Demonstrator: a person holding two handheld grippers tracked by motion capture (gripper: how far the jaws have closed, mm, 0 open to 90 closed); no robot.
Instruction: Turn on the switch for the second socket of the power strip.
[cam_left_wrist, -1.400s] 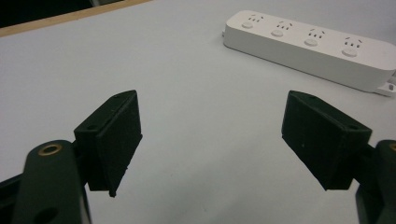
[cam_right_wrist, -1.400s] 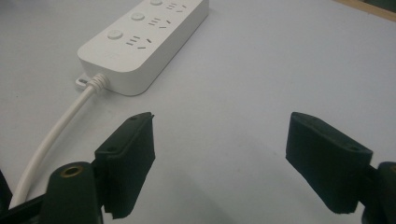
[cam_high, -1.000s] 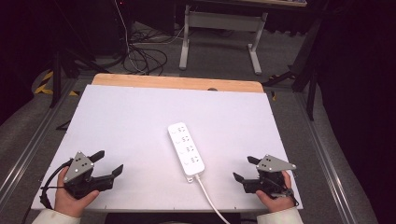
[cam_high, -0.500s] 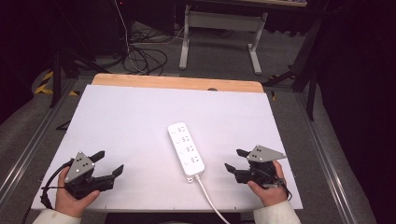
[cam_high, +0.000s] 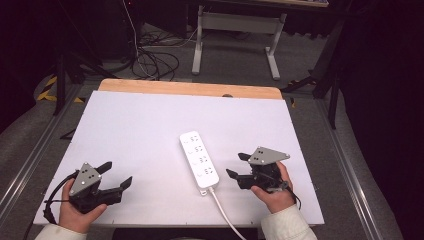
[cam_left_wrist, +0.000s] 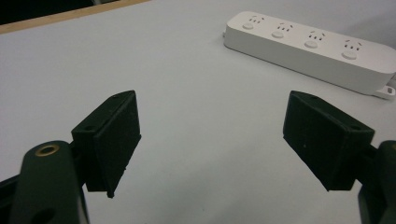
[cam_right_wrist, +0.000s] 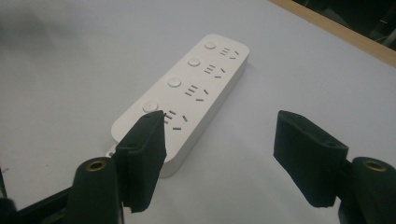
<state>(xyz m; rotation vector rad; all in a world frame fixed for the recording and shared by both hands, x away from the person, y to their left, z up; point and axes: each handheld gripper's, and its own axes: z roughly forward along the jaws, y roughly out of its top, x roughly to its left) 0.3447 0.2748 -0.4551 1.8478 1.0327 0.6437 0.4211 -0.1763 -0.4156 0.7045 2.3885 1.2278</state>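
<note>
A white power strip (cam_high: 199, 159) with several sockets and round buttons lies flat in the middle of the white table (cam_high: 145, 130), its white cable (cam_high: 226, 215) running off the near edge. My right gripper (cam_high: 238, 166) stands open just right of the strip's near end, jaws pointing left at it. In the right gripper view the power strip (cam_right_wrist: 187, 93) lies ahead, the left jaw overlapping its near corner, with the right gripper (cam_right_wrist: 224, 149) holding nothing. My left gripper (cam_high: 116, 174) is open near the table's front left corner. The left gripper view has the left gripper (cam_left_wrist: 210, 140) over bare table and the power strip (cam_left_wrist: 308, 46) at upper right.
A wooden strip (cam_high: 190, 89) edges the table's far side. Beyond it on the grey floor are loose black cables (cam_high: 150, 55) and a white metal stand (cam_high: 235, 30). Metal rails (cam_high: 30, 160) run along both sides of the table.
My right gripper has moved left and slightly forward, from the table's front right corner toward the near end of the power strip. The left gripper has stayed about where it was.
</note>
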